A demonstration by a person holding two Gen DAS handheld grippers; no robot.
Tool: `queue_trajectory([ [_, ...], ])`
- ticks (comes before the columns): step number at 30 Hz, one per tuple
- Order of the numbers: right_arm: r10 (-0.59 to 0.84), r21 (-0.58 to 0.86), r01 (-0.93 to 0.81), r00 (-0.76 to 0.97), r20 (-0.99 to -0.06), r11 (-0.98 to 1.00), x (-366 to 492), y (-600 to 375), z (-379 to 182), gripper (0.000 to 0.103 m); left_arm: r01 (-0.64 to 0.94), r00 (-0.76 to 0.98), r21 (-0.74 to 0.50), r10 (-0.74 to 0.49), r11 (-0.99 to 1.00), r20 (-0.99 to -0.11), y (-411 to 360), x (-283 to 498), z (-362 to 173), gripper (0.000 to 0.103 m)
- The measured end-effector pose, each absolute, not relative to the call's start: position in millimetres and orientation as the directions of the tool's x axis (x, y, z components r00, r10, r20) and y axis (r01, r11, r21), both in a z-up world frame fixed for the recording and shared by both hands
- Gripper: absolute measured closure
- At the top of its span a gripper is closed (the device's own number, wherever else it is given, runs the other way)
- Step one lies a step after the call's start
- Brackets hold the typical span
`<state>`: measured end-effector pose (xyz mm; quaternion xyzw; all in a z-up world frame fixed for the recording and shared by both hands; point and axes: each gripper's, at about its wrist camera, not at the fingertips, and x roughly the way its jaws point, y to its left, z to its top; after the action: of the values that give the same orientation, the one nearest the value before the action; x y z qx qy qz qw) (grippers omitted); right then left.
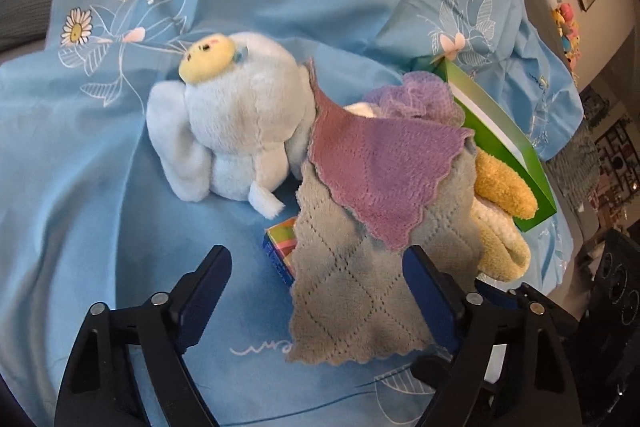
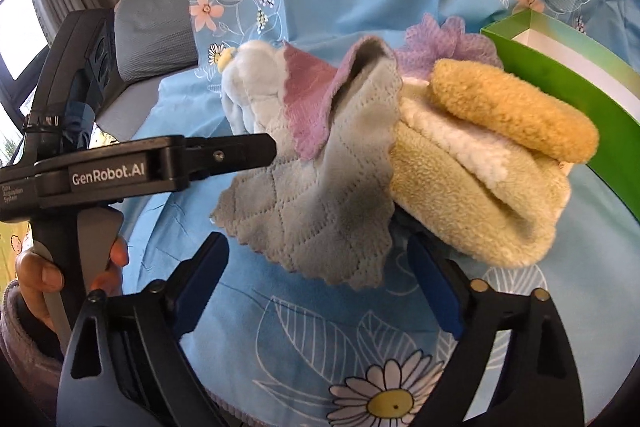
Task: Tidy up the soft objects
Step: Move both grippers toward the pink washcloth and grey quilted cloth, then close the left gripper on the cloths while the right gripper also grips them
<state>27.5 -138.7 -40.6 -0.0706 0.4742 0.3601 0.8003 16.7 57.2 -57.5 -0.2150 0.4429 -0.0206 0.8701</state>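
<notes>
Soft objects sit heaped together on a blue floral sheet (image 1: 100, 187), and the green box (image 1: 500, 135) serves as the landmark for all of them. Against the box's near wall lie a yellow round pad (image 2: 512, 111) on a folded cream towel (image 2: 472, 195), with a purple mesh puff (image 1: 416, 95) behind them. Farther from the box, a mauve cloth (image 1: 380, 167) overlaps a grey quilted cloth (image 1: 360, 287), and on the side of these away from the box rests a pale blue plush toy (image 1: 232, 123). A small colourful carton (image 1: 280, 247) peeks from under the grey cloth's edge.

Both grippers hang empty, jaws spread wide. The left gripper (image 1: 316, 279) faces the grey cloth, whose hanging part lies close by its right finger; the right gripper (image 2: 320, 267) sits just short of the same cloth's scalloped hem, beside the towel.

Nothing appears to be inside the box yet, so I judge the sorting barely begun. The main risk is the overlap: pinching the grey cloth would likely drag the mauve one off with it and may tumble the pad from the towel. Both grippers aim at much the same spot, so they could collide or tug the cloth against each other. A shallow bite on such limp fabric may also slip free during lifting.
</notes>
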Motion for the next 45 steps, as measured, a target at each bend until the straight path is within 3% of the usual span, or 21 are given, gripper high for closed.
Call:
queue_trajectory([
  [3,0.514,0.248,-0.636,0.274,-0.813,0.731,32.5,-136.4,-45.3,0.034,-0.145,0.596,-0.416,-0.257,0.898,-0.761,55.1,17.7,-61.4,0.038],
  [8,0.524,0.267,-0.630,0.264,-0.810,0.729,37.3,-134.8,-47.8,0.053,-0.134,0.567,-0.421,-0.279,0.897,-0.775,48.6,12.9,-65.2,0.041],
  [13,0.538,0.277,-0.647,0.245,-0.807,0.711,35.9,-131.1,-48.7,0.077,-0.110,0.547,-0.462,-0.335,0.880,-0.767,40.9,8.1,-67.2,0.073],
  [14,0.540,0.279,-0.647,0.244,-0.806,0.709,35.1,-131.9,-48.9,0.083,-0.112,0.544,-0.471,-0.343,0.875,-0.766,40.5,7.1,-67.7,0.076],
  [16,0.549,0.285,-0.650,0.244,-0.799,0.705,33.9,-132.6,-47.4,0.089,-0.107,0.549,-0.485,-0.355,0.868,-0.757,39.7,4.4,-65.8,0.090],
  [21,0.590,0.283,-0.686,0.262,-0.763,0.670,23.7,-138.8,-32.0,0.096,-0.063,0.597,-0.512,-0.379,0.857,-0.707,31.8,-7.2,-46.2,0.095],
  [31,0.681,0.240,-0.755,0.345,-0.647,0.610,12.4,-145.7,32.8,0.097,0.036,0.690,-0.501,-0.384,0.865,-0.613,23.8,-8.3,19.5,0.096],
  [38,0.631,0.275,-0.695,0.324,-0.705,0.664,44.4,-150.2,17.7,0.093,-0.067,0.656,-0.441,-0.294,0.895,-0.696,26.5,14.4,-4.4,0.096],
  [40,0.595,0.221,-0.695,0.356,-0.721,0.684,49.3,-148.7,12.1,0.083,-0.114,0.629,-0.418,-0.260,0.901,-0.733,32.0,21.6,-18.7,0.096],
  [42,0.576,0.204,-0.684,0.374,-0.727,0.700,55.5,-146.4,11.2,0.041,-0.159,0.592,-0.393,-0.231,0.906,-0.772,37.4,30.7,-33.0,0.095],
  [44,0.589,0.205,-0.687,0.385,-0.711,0.697,63.4,-145.8,15.9,0.037,-0.176,0.571,-0.384,-0.224,0.907,-0.790,40.4,33.1,-42.2,0.091],
  [45,0.591,0.199,-0.693,0.388,-0.707,0.693,67.9,-144.5,17.8,0.038,-0.182,0.557,-0.384,-0.227,0.905,-0.799,41.8,35.3,-47.5,0.078],
])
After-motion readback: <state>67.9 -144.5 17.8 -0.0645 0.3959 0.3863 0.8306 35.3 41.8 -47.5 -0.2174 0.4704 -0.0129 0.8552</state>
